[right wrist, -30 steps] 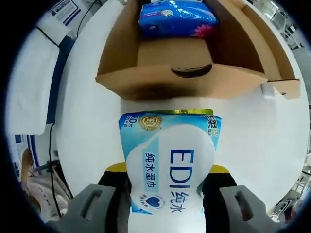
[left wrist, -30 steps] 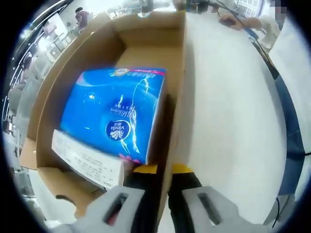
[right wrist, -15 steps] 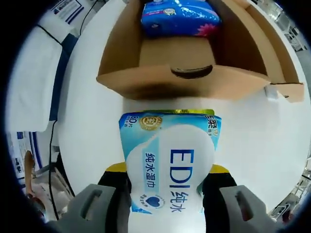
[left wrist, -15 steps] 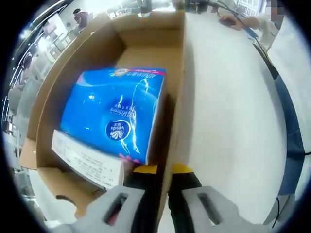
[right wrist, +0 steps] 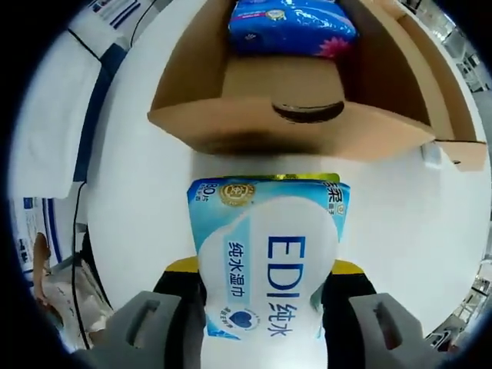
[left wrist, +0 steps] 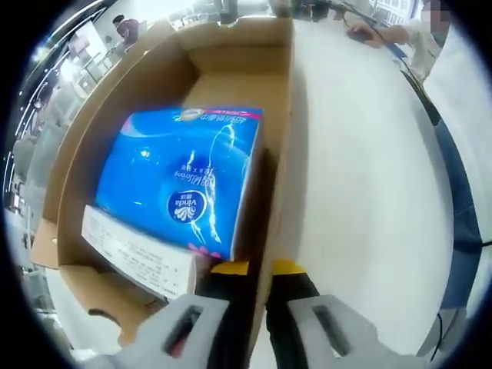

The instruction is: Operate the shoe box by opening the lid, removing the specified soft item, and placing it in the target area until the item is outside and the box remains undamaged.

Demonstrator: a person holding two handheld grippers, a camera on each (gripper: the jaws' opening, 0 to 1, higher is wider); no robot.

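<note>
An open brown cardboard shoe box (left wrist: 286,115) stands on a white table, lid off or folded back. Inside lies a blue Vinda tissue pack (left wrist: 181,181) with a white label end. My left gripper (left wrist: 259,269) is shut on the box's near right wall, one yellow-tipped jaw inside and one outside. In the right gripper view the same box (right wrist: 292,127) lies ahead with the blue pack (right wrist: 292,19) at its far end. My right gripper (right wrist: 265,269) is shut on a light-blue EDI wet-wipes pack (right wrist: 265,254), held outside the box, over the table.
The white table (left wrist: 369,169) stretches right of the box. A person's hand and sleeve (left wrist: 384,34) rest at its far edge. Blue fabric (left wrist: 461,200) hangs along the table's right side. In the right gripper view, cables and a white sheet (right wrist: 54,115) lie left of the table.
The right gripper view has shifted a little, the box sliding slightly up and right in the picture. The wipes pack stays gripped. The left gripper view is unchanged.
</note>
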